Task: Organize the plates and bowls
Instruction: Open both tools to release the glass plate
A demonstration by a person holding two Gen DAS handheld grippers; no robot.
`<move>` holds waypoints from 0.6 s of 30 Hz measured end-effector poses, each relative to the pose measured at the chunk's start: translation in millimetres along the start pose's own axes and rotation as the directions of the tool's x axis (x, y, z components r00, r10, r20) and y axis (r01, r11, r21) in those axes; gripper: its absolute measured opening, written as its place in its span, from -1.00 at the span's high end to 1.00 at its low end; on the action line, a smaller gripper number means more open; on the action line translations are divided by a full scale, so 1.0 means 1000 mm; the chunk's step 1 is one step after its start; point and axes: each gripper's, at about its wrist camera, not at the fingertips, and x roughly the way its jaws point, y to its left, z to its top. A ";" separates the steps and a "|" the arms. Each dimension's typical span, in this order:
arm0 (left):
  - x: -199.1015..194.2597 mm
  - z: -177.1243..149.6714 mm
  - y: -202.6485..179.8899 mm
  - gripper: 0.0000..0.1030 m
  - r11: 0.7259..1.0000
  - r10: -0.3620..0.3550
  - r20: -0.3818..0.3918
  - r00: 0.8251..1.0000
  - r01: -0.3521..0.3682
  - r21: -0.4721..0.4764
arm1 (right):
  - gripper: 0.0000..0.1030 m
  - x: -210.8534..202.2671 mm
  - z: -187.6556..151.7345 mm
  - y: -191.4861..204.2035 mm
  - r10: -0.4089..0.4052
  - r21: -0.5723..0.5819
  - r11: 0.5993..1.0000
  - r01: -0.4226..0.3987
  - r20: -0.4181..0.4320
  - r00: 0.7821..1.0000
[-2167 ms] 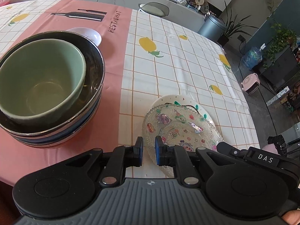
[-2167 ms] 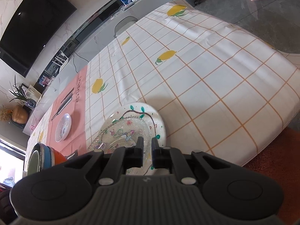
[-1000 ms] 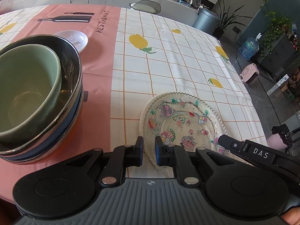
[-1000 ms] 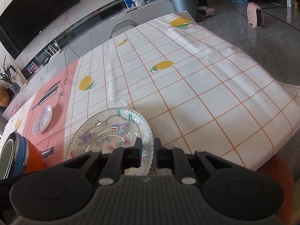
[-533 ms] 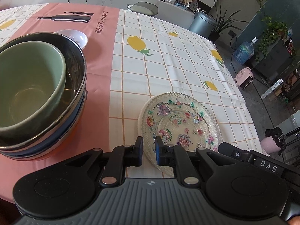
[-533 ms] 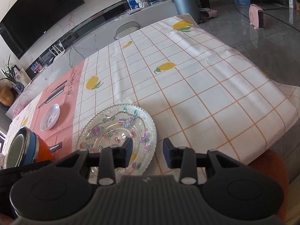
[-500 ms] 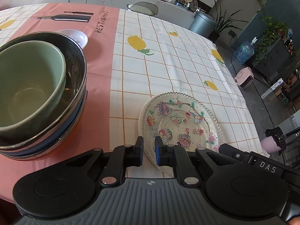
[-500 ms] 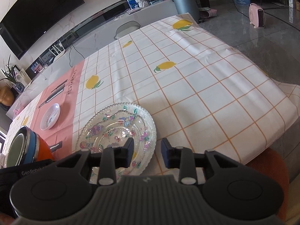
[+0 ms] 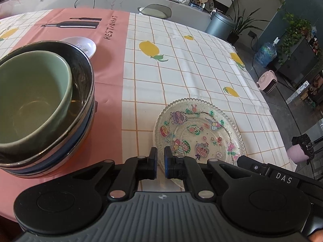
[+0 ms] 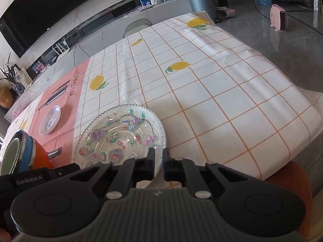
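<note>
A clear glass plate (image 9: pixel 198 133) (image 10: pixel 121 137) with cartoon stickers lies flat on a white plate whose edge (image 9: pixel 155 135) just shows. My left gripper (image 9: pixel 160 161) hovers at its near left rim. Its jaws are closing to a thin slit with nothing pinched between them. My right gripper (image 10: pixel 158 159) sits at the near right rim, jaws also closing to a slit, holding nothing. To the left stands a stack of bowls (image 10: pixel 26 153): a green bowl (image 9: pixel 34 96) inside a dark bowl (image 9: pixel 82 74), over blue and orange ones.
A small white saucer (image 9: pixel 80 45) (image 10: pixel 50 119) lies on the pink strip of the tablecloth (image 9: pixel 181 64) behind the bowls. The table's edge (image 10: pixel 298 147) drops off at the right, with an orange stool (image 10: pixel 292 183) below it. A chair (image 9: pixel 155 11) stands at the far side.
The glass plate, tilted two seconds ago, now lies flat. The right jaws opened half a second ago and have closed again. The left jaws have narrowed. Neither hand has shifted.
</note>
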 end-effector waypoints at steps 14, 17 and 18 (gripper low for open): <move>-0.040 0.023 -0.018 0.40 0.986 -0.103 0.061 0.993 0.094 0.140 | 0.37 -0.023 0.019 0.008 0.032 0.015 0.999 -0.032 0.056 0.998; -0.053 0.034 -0.019 0.39 0.981 -0.125 0.064 0.990 0.114 0.154 | 0.35 -0.022 0.024 0.020 0.058 -0.001 0.998 -0.058 0.051 0.997; -0.057 0.038 -0.019 0.39 0.982 -0.115 0.061 0.992 0.104 0.160 | 0.34 -0.021 0.027 0.024 0.066 -0.009 0.998 -0.066 0.050 0.997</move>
